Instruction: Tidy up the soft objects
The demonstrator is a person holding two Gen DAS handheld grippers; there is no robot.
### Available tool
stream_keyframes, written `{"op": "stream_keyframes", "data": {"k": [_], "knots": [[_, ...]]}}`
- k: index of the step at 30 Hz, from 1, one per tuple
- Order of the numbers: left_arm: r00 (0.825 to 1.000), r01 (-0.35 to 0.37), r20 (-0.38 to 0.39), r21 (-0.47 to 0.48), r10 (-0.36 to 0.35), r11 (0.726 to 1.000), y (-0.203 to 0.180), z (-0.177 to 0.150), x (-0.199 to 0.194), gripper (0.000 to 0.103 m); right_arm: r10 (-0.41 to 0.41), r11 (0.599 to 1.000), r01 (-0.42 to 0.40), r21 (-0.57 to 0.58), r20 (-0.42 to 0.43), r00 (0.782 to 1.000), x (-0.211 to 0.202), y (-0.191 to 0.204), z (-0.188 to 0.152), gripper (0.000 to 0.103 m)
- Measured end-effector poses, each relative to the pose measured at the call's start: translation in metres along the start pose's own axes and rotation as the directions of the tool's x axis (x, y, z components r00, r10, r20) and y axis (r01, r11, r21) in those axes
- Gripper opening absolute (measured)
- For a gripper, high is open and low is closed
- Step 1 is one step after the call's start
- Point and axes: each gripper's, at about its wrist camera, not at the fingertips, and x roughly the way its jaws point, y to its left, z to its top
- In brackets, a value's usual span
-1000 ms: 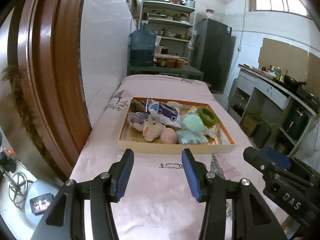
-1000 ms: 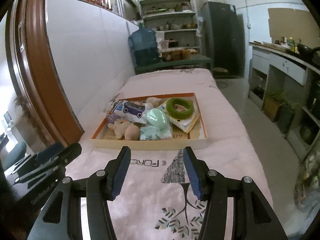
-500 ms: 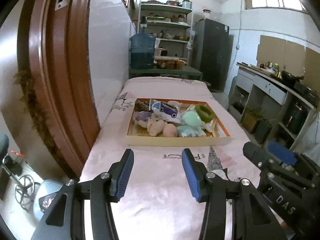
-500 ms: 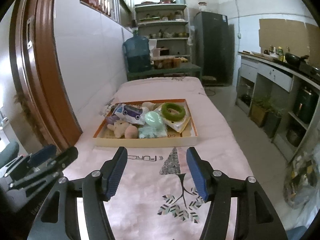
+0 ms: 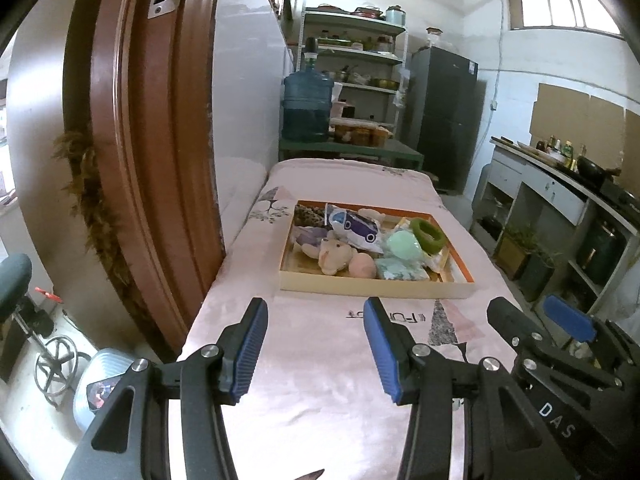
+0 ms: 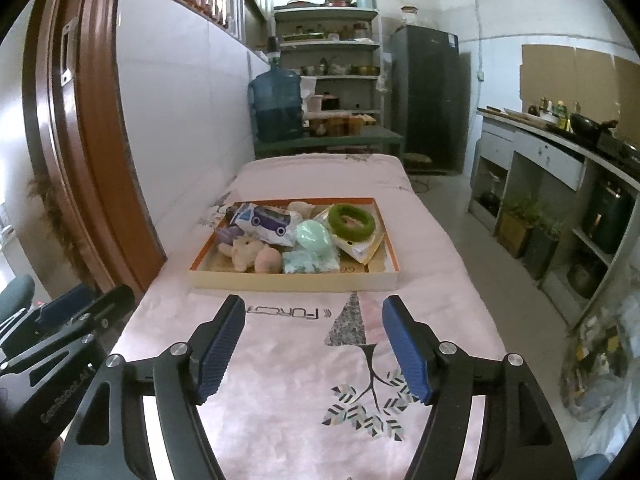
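Note:
An orange-rimmed tray [image 5: 372, 287] [image 6: 294, 280] sits on a pink-covered table. It holds several soft objects: a green plush ring [image 5: 429, 234] [image 6: 352, 221], a mint green ball [image 5: 403, 242] [image 6: 313, 233], a beige plush animal [image 5: 335, 255] [image 6: 246, 253], a peach ball [image 5: 362, 265] [image 6: 267, 260], a teal cloth [image 5: 400, 271] [image 6: 310, 262] and a white pouch with a blue car print [image 5: 354, 227] [image 6: 266, 220]. My left gripper [image 5: 316, 346] and right gripper [image 6: 314, 344] are both open and empty, held above the cloth well short of the tray.
A brown door frame [image 5: 140, 160] stands close on the left. A blue water jug [image 5: 307, 106] and shelves [image 5: 352, 60] stand behind the table, with a dark fridge [image 5: 444, 116]. A counter [image 5: 560, 184] runs along the right. The right gripper's body [image 5: 560, 352] shows at lower right.
Both grippers have drawn back from the tray and risen, so the tray looks smaller and farther away. The jaws stay open.

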Motion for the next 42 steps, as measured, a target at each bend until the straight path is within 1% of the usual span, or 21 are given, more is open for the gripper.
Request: {"op": "stream_keyframes", "data": {"k": [5, 11, 42], "knots": [[1.0, -0.015, 0.005, 0.008, 0.015, 1.0, 0.0, 0.0, 0.0, 0.05, 0.014, 1.0, -0.014, -0.01, 0.014, 1.0, -0.002, 0.003, 0.002, 0.073], [1.0, -0.024, 0.006, 0.008, 0.024, 1.0, -0.001, 0.0, 0.001, 0.05, 0.037, 0.999, -0.037, 0.001, 0.001, 0.999, 0.003, 0.002, 0.0, 0.073], [0.999, -0.034, -0.005, 0.0, 0.034, 0.999, 0.002, 0.0, 0.008, 0.05, 0.049, 0.999, -0.049, -0.014, -0.009, 0.999, 0.011, 0.003, -0.001, 0.073]]}}
